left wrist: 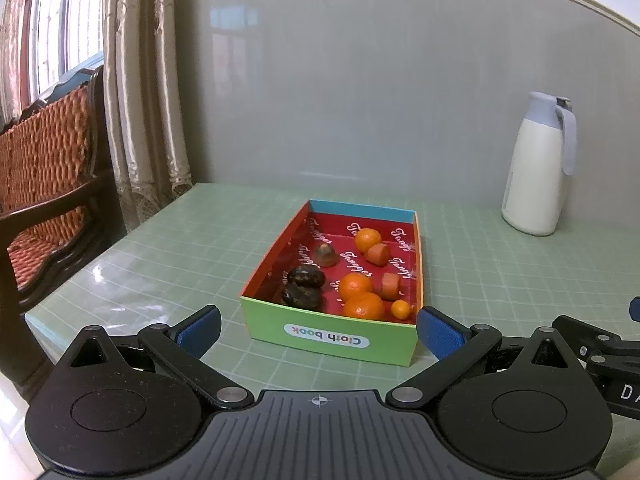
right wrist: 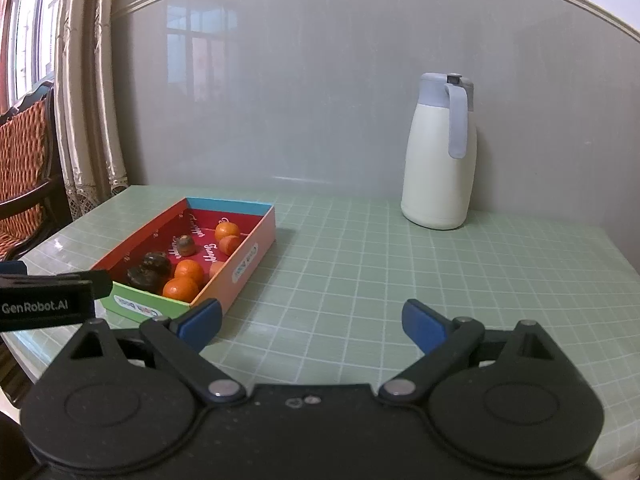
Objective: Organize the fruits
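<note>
**Hazards on hand: fruit box, both tongs idle**

Item 1, far left: chair (left wrist: 44, 184) and curtain (left wrist: 136, 92) beyond the table (left wrist: 168, 248) edge. I judge them out of reach; no risk unless I swing wide.

Item 2: left tongs (left wrist: 320, 330), spread wide, holding nothing, hanging just short of the box (left wrist: 328, 340) and facing its green near wall. I could clip that wall coming in low and shove or tip the light cardboard.

Item 3: box contents. Left side, two dark wrinkled fruits (left wrist: 304, 288) pressed together, with a brownish cone-shaped one (left wrist: 325, 255) behind them. Right side, oranges (left wrist: 360, 298) crowded at the near end beside a tiny orange (left wrist: 401, 309); two cut reddish pieces (left wrist: 390, 285) lie further back, one touching another orange. Round fruit packed this close may roll or pop out of a pinch; closing on one could nudge its neighbour.

Item 4: right tongs (right wrist: 312, 326), also spread and empty, over bare table to the right of the box. The two rigs sit side by side; I risk knocking them together if both reach in.

Item 5, far right: white jug (right wrist: 438, 160) by the wall, well apart.
</note>
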A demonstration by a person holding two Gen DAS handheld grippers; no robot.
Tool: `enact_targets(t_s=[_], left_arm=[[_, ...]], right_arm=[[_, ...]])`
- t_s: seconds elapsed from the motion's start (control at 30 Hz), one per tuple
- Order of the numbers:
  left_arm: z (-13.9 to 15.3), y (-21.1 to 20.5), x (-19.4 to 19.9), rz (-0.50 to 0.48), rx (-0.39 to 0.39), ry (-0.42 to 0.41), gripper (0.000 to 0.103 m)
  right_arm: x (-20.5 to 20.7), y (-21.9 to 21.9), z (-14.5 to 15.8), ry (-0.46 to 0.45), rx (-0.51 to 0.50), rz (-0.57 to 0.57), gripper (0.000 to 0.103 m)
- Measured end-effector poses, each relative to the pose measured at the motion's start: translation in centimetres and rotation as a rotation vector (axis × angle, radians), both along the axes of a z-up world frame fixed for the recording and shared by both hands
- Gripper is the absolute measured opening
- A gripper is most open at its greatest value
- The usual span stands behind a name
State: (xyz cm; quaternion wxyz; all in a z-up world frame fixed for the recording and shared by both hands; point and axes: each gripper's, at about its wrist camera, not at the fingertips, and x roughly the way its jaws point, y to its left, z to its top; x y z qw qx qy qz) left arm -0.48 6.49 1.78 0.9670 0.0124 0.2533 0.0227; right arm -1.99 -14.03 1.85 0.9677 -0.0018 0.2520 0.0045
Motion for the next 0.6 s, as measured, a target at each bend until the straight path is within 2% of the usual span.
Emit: enact_targets(t_s=[0.6], left_arm=[[-0.03,0.28,0.01,-0.011,-0.021,0.005,0.103]], right_arm=[[-0.06,0.31,0.06,-0.011,0.000,0.010,0.097]])
